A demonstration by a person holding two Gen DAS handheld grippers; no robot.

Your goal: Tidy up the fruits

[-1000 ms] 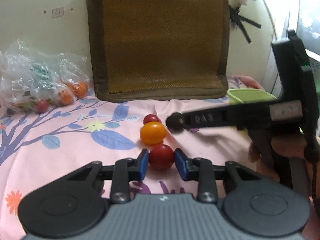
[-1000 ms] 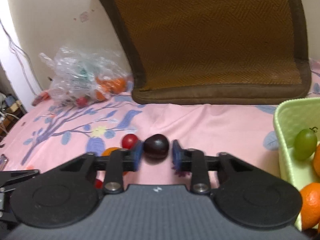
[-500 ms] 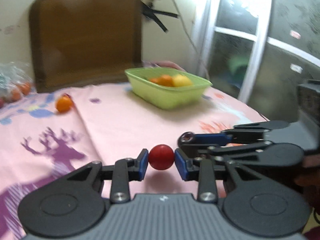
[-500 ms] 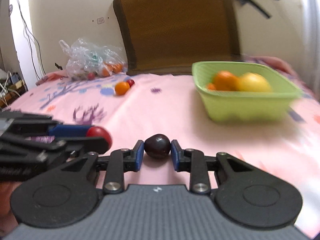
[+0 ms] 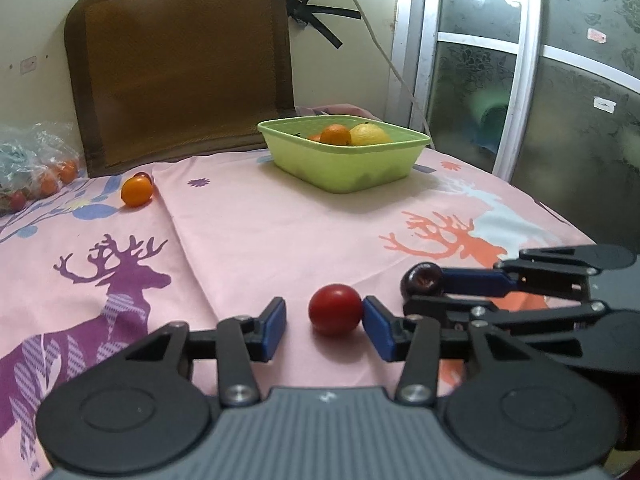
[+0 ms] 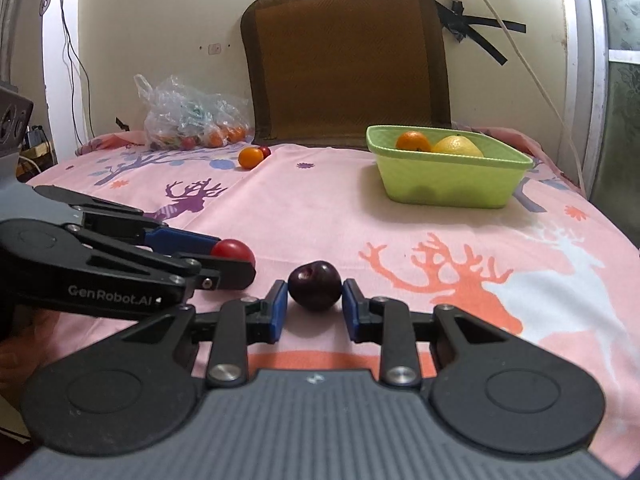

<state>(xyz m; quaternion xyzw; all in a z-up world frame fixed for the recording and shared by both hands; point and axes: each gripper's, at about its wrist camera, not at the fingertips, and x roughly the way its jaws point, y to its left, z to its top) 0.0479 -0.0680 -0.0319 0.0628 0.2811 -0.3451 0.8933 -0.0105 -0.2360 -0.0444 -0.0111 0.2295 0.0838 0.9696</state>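
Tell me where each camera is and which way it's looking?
Left wrist: rides the left gripper, facing the green basket; its jaws are opening around a red tomato; right gripper at the side.
Right wrist: rides the right gripper, shut on a dark plum, facing the brown cushion; left gripper at the side.
Both show the basket and pink cloth.

Two black two-finger grippers, left [image 5: 324, 326] and right [image 6: 315, 310], each frame one round fruit, a glossy red tomato [image 5: 335, 309] and a dark purple cherry [image 6: 315, 285]; ahead sits one lime-green plastic tub [image 6: 452, 184].
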